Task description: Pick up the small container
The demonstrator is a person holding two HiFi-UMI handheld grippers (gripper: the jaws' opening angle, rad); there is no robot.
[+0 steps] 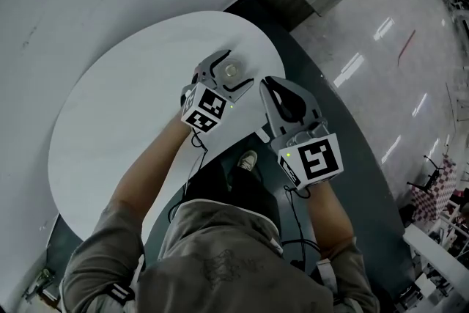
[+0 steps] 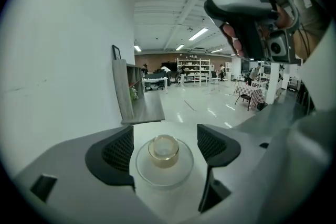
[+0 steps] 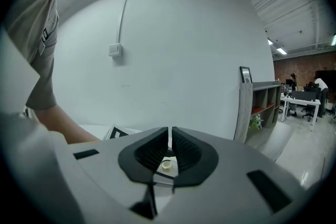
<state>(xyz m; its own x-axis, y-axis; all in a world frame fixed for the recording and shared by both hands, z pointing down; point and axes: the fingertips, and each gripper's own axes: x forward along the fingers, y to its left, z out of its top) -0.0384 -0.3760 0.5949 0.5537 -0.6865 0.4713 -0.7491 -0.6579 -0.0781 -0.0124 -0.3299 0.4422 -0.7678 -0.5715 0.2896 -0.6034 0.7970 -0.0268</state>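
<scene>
Your left gripper (image 1: 229, 70), jaws spread, has the small container (image 2: 164, 150) dead ahead at twelve o'clock between them on the table (image 1: 124, 99), while your right gripper (image 1: 272, 89), clenched empty, sits at its four o'clock.

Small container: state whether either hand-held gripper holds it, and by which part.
Nothing is held. The left hand-held gripper stands open around the small container without touching it; the right hand-held gripper is shut and empty.
</scene>
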